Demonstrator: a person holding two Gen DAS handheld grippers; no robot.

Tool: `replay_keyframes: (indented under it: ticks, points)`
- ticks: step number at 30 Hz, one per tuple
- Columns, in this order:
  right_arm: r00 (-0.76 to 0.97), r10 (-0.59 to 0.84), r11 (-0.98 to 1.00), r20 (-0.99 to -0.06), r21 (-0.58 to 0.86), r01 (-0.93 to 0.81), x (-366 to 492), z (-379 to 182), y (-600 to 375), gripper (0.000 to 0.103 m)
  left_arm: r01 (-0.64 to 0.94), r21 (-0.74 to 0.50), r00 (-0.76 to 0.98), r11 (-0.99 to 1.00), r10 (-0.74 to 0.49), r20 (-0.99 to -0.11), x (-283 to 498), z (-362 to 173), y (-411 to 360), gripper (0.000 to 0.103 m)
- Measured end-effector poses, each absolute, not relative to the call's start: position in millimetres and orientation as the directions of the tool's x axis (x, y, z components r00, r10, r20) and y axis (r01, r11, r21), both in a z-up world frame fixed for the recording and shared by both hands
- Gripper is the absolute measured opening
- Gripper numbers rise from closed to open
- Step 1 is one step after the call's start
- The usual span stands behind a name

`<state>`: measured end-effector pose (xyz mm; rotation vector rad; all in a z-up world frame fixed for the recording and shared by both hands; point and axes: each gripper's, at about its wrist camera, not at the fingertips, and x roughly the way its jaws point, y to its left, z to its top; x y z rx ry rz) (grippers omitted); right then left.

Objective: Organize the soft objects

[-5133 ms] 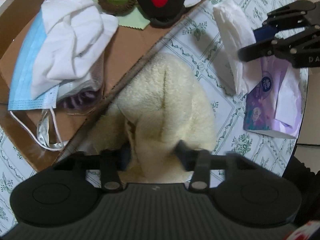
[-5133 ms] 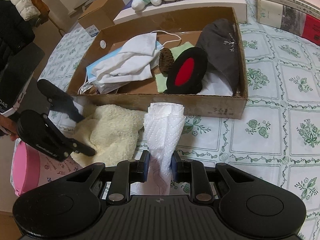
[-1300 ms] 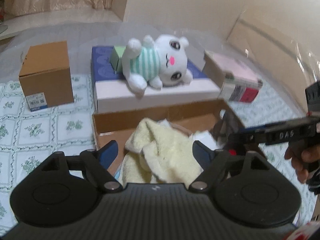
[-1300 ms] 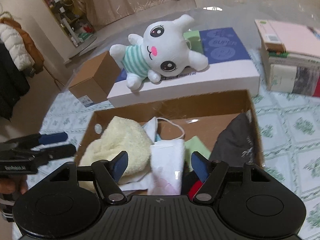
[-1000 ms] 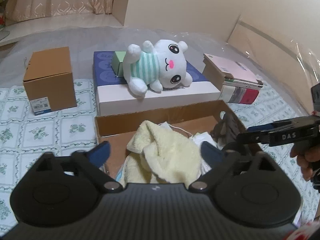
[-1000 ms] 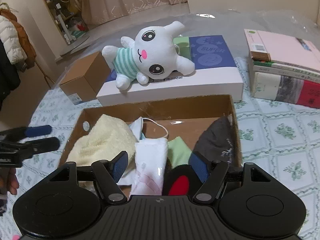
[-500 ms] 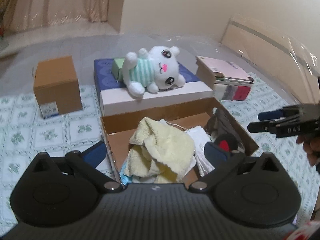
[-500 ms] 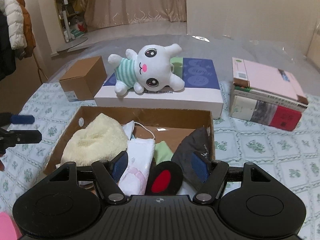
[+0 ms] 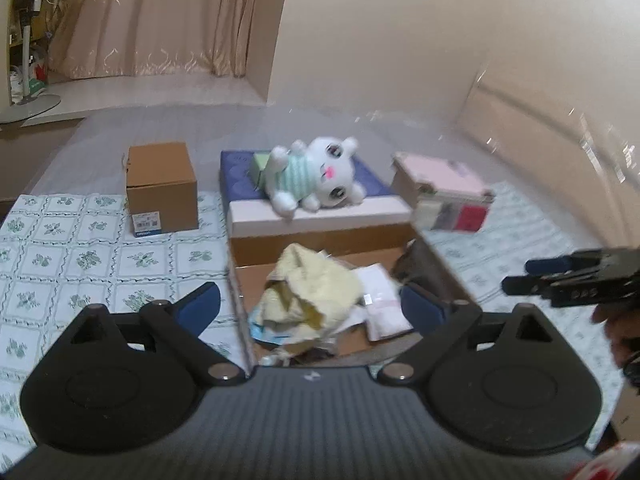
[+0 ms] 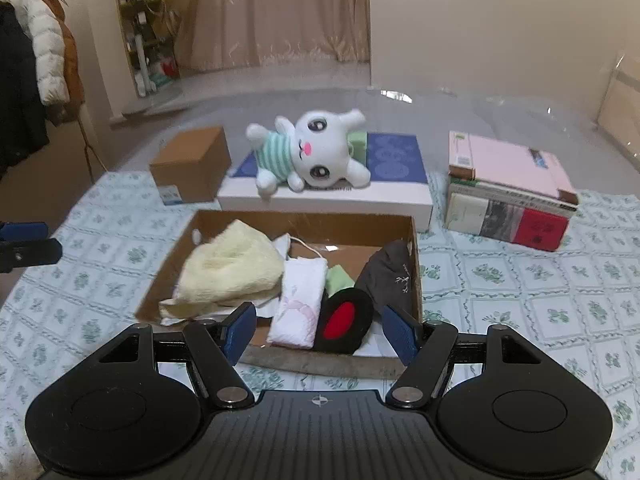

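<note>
A shallow cardboard tray (image 10: 414, 256) on the table holds a cream towel (image 10: 232, 268), a white folded tissue pack (image 10: 300, 300), a black and red earmuff (image 10: 344, 318), a grey cloth (image 10: 390, 276) and a green cloth (image 10: 338, 278). The towel also shows in the left wrist view (image 9: 316, 284). My left gripper (image 9: 310, 306) is open and empty, held above and in front of the tray. My right gripper (image 10: 320, 330) is open and empty, above the tray's near edge.
A white plush bunny (image 10: 316, 152) lies on a blue and white box (image 10: 396, 184) behind the tray. A small brown box (image 10: 192, 168) stands at the left, stacked books (image 10: 508, 188) at the right. The tablecloth (image 10: 540, 300) is patterned green.
Five seconds ago the left gripper held the towel and the right held the tissue pack; both items now lie in the tray. Both grippers have opened and pulled back and up.
</note>
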<state>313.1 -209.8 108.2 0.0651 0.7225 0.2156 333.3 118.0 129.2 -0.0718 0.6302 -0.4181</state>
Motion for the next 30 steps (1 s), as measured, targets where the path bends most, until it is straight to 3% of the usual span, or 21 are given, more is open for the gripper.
replay_keyframes:
  ticks: [7, 12, 15, 24, 30]
  points:
    - [0.759, 0.248, 0.967, -0.601, 0.197, -0.16, 253, 134, -212, 0.07, 0.352, -0.207, 0.788, 0.913, -0.408, -0.461, 260, 152, 118, 0.097]
    - [0.774, 0.261, 0.964, -0.576, 0.202, -0.174, 210, 146, -215, 0.07, 0.324, -0.31, 0.807, 0.894, -0.432, -0.403, 216, 155, 123, 0.097]
    - [0.787, 0.25, 0.967, -0.564, 0.182, -0.177, 184, 150, -216, 0.07, 0.304, -0.256, 0.844, 0.918, -0.384, -0.375, 185, 159, 118, 0.097]
    - [0.813, 0.218, 0.975, -0.541, 0.152, -0.161, 116, 148, -218, 0.07, 0.274, -0.062, 0.861, 0.96, -0.274, -0.429, 113, 152, 87, 0.099]
    - [0.82, 0.194, 0.981, -0.539, 0.124, -0.15, 74, 136, -213, 0.07, 0.249, -0.096, 0.843, 0.964, -0.264, -0.469, 79, 134, 77, 0.099]
